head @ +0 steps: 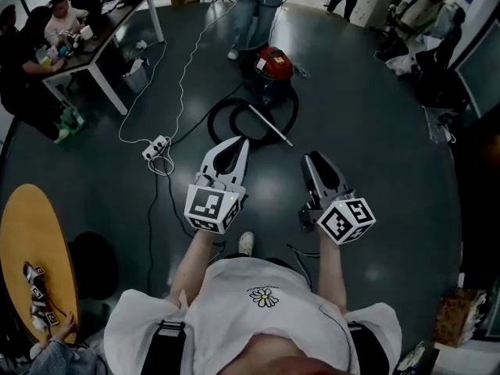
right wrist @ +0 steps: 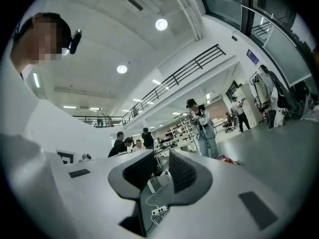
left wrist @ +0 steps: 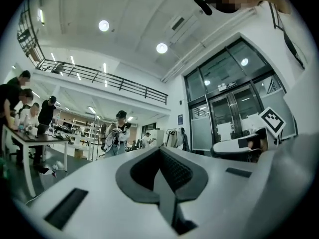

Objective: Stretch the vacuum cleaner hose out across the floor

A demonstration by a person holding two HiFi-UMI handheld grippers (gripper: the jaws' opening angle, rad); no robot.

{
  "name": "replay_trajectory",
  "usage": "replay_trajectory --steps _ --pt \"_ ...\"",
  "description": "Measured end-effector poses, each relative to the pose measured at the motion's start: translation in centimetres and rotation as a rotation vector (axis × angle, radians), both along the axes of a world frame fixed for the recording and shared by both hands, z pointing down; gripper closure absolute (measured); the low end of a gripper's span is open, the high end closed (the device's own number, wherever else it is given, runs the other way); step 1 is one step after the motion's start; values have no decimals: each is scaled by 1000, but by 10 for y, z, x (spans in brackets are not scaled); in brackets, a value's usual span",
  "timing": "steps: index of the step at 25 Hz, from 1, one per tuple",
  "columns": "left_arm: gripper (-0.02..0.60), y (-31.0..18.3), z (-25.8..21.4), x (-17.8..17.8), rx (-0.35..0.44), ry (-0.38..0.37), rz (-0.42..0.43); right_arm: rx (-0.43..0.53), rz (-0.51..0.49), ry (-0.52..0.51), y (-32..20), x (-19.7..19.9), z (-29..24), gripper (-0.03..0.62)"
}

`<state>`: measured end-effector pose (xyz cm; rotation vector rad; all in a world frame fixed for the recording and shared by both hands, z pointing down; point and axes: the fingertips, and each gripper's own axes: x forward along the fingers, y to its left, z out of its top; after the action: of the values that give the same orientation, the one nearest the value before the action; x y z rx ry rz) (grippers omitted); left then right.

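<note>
In the head view the red vacuum cleaner [head: 271, 62] stands on the dark floor ahead. Its black hose [head: 231, 114] lies coiled in loops in front of it. A metal wand [head: 270, 125] slants across the coil. My left gripper [head: 237, 148] is held in the air short of the coil, its jaws shut with nothing in them [left wrist: 163, 172]. To its right my right gripper [head: 316, 162] is also raised, open and empty [right wrist: 160, 167]. Neither touches the hose.
A white power strip [head: 156, 147] with cables lies on the floor left of the coil and shows through the right jaws' gap as the power strip [right wrist: 159, 211]. A person [head: 254, 10] stands behind the vacuum. A white table [head: 105, 33] with seated people is far left, a yellow round table [head: 27, 241] near left.
</note>
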<state>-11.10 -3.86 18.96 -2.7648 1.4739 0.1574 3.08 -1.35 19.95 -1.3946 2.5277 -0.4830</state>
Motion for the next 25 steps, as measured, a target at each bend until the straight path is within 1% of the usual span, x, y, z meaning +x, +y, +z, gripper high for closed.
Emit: replay_trajectory --steps 3,4,7,11,13,16,18,21,24,25 --pt "575 -42 11 -13 -36 26 3 -12 65 5 -33 -2 7 576" --pt "574 -54 16 -16 -56 38 1 -15 78 7 -43 -1 10 580" --pt "575 -86 32 -20 -113 66 -12 -32 64 14 -73 -1 16 580" --pt "574 -131 47 -15 -152 75 -10 -42 21 15 -122 0 24 579" --pt "574 -158 50 -10 -155 67 -6 -39 26 13 -153 3 26 579" --pt "574 -202 46 -2 -135 55 -10 -18 25 3 -205 13 26 579" --pt "574 -232 44 4 -128 56 -6 -12 -5 -17 -241 18 27 579" --pt "574 -282 39 15 -132 78 6 2 -48 -38 -294 30 24 577" --pt "572 -338 32 22 -129 110 11 46 -72 -5 -347 40 16 575" --pt "568 -355 30 24 -121 111 13 76 -59 28 -366 43 13 547"
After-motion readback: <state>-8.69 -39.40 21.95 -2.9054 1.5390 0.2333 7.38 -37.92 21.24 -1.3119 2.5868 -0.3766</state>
